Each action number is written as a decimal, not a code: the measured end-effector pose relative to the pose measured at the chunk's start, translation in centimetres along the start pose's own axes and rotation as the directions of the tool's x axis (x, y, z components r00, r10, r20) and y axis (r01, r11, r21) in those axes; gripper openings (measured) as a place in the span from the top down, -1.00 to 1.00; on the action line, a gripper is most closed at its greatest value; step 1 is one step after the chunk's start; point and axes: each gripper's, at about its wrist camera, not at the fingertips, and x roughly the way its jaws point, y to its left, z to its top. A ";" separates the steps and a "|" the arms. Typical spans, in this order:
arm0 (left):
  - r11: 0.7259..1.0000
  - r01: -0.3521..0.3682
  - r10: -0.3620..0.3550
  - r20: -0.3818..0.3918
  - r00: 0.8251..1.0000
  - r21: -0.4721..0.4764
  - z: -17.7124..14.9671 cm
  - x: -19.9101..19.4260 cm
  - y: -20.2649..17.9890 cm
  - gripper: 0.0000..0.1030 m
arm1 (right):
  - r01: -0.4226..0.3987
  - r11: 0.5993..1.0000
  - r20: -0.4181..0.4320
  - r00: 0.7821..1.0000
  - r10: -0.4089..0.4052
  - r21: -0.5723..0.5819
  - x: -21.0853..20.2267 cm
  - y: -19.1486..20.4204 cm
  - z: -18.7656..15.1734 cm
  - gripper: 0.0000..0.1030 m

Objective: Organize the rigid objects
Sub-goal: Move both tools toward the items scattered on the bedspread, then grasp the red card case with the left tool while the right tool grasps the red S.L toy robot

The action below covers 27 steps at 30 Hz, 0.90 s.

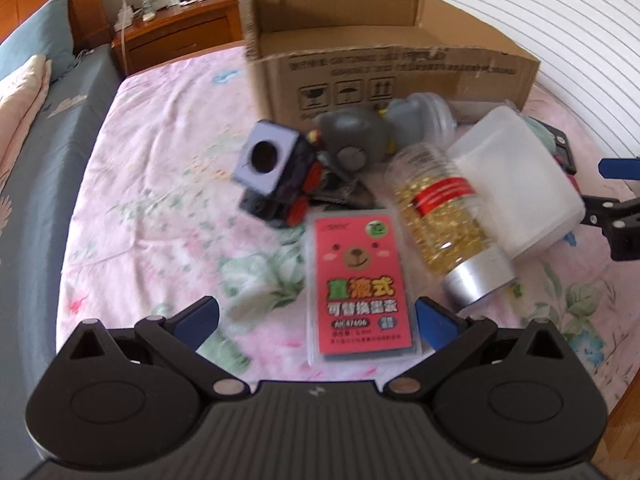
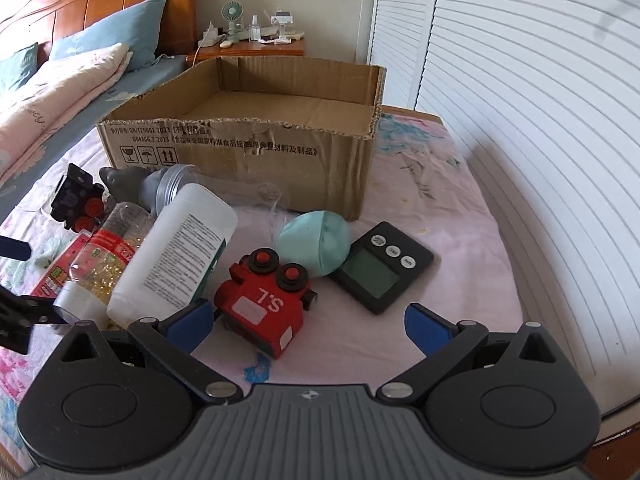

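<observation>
A pile of objects lies on the bed before an open cardboard box. My left gripper is open, its jaws on either side of the near end of a pink card pack. Beyond lie a black toy train, a grey toy, a clear bottle of gold bits and a white bottle. My right gripper is open, just short of a red toy train. A mint egg shape and a black timer lie behind it.
The bed has a pink floral sheet with pillows at the left. A wooden nightstand with a small fan stands behind. White louvred doors run along the right. The box interior holds nothing visible.
</observation>
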 end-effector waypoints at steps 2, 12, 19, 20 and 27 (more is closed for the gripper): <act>1.000 -0.010 0.010 -0.004 1.000 -0.009 -0.4 -0.3 0.7 -0.99 | 0.008 1.000 -0.017 1.000 -0.008 0.009 0.3 -0.4 -0.2 -1.00; 0.984 -0.124 0.121 -0.025 0.992 -0.126 -1.2 -0.8 5.4 -0.99 | 0.091 0.991 -0.070 0.994 -0.084 0.098 0.3 -4.4 -2.3 -1.00; 0.985 -0.103 0.101 -0.022 0.995 -0.139 -1.1 -1.5 4.6 -0.99 | 0.040 0.993 -0.005 0.999 -0.040 0.108 -0.4 -3.1 -1.2 -1.00; 0.987 -0.099 0.098 -0.013 0.995 -0.126 -0.9 -1.7 4.2 -0.99 | 0.037 0.993 -0.003 0.999 -0.037 0.109 -0.3 -2.9 -1.0 -1.00; 0.994 -0.060 0.064 0.040 0.997 -0.091 0.8 -1.6 2.4 -0.99 | 0.013 0.994 0.029 0.999 -0.016 0.112 -0.8 -1.9 0.0 -1.00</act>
